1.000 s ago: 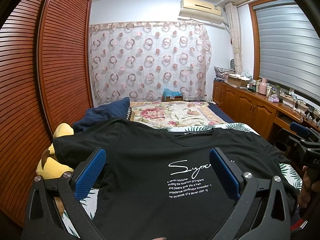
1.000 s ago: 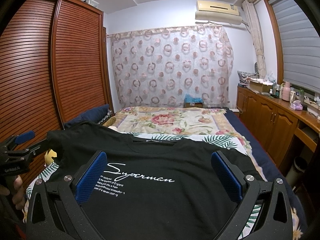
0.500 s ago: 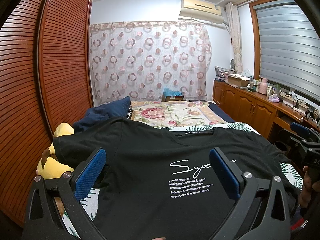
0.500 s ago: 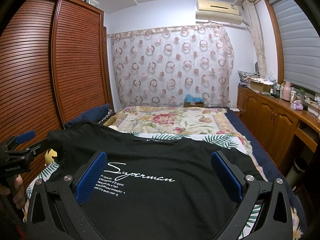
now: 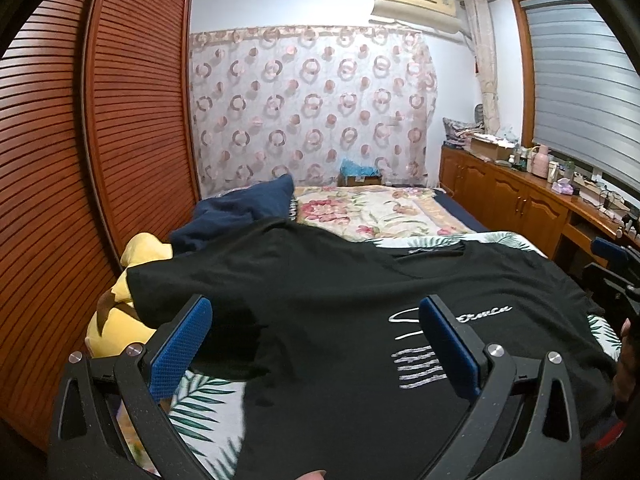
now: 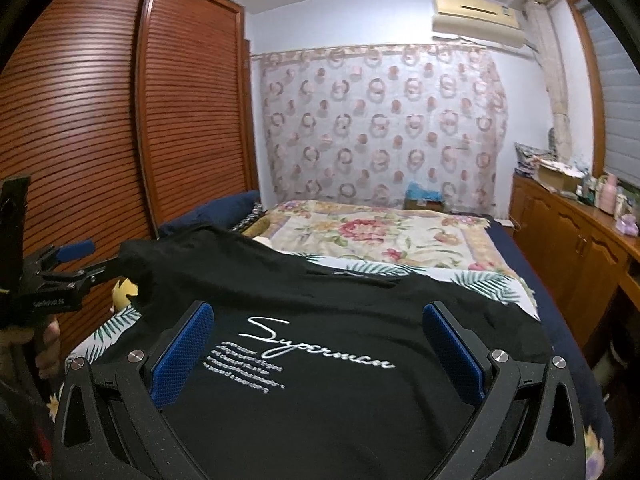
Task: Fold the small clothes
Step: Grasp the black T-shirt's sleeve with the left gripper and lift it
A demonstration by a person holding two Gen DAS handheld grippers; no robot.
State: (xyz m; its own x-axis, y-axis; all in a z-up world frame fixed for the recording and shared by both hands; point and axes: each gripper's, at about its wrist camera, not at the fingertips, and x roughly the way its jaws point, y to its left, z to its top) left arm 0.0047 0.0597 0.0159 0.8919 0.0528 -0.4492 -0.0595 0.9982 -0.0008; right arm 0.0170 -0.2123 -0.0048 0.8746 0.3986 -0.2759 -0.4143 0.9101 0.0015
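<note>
Black T-shirt (image 6: 320,344) spread on bed (image 6: 400,240), left tool (image 5: 316,328) and right tool (image 6: 320,340) both wide open, empty

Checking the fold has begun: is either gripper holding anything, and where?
Nothing is held: left gripper and right gripper hover open over the black printed T-shirt.

— What stands left of the jaws?
— A louvered wooden wardrobe (image 5: 132,120), reddish brown, reaching toward the ceiling.

— And straight ahead?
— A bed (image 6: 400,236) with a floral cover, and beyond it a sheer curtain (image 5: 312,104) printed with pink rings across the far wall.

— To the right?
— A low wooden cabinet (image 5: 512,196) with cluttered top, under a window with grey blinds (image 5: 584,80). An air conditioner (image 6: 476,12) hangs high on the white wall.
</note>
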